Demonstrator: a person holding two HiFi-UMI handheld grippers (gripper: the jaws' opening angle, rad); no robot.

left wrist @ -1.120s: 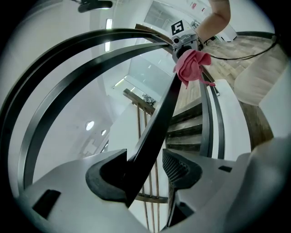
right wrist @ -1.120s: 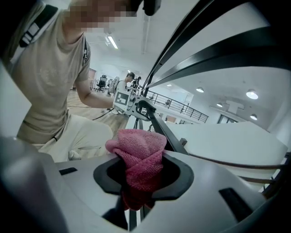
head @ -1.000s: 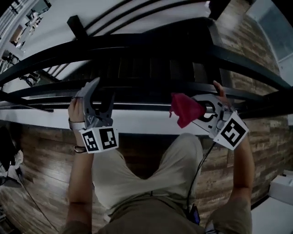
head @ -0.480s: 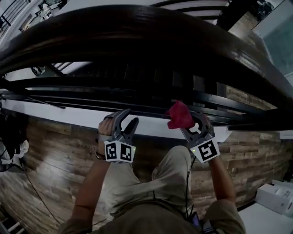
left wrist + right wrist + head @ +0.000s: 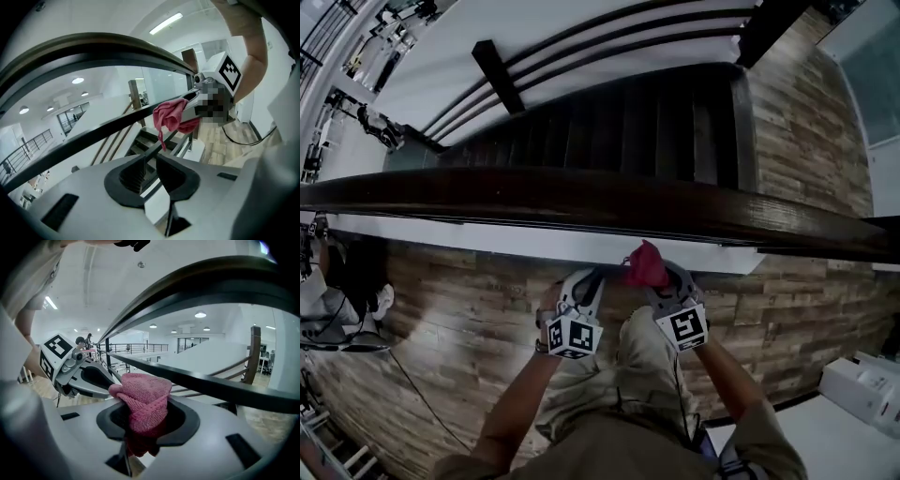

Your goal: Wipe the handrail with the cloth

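Note:
A dark wooden handrail [image 5: 581, 197] runs across the head view. Both grippers sit side by side just below it, over the person's lap. My right gripper [image 5: 661, 274] is shut on a bunched pink cloth [image 5: 645, 267], which bulges out of its jaws [image 5: 145, 399]. My left gripper [image 5: 586, 279] is beside it on the left. Its jaws have just been closing and stand at a narrow gap [image 5: 151, 161] with nothing between them. The left gripper view shows the cloth [image 5: 168, 116] ahead and the handrail [image 5: 93, 51] arching above.
Beyond the handrail a dark staircase [image 5: 609, 122] drops away, with black lower rails and a black post [image 5: 497, 75]. Wood-plank floor [image 5: 441, 309] lies under the person. A white box [image 5: 862, 389] stands at the lower right. A cable trails over the floor on the left.
Both grippers have come away from the lower black rails and drawn close together below the top handrail. The left jaws have narrowed from wide open. The cloth stays in the right gripper.

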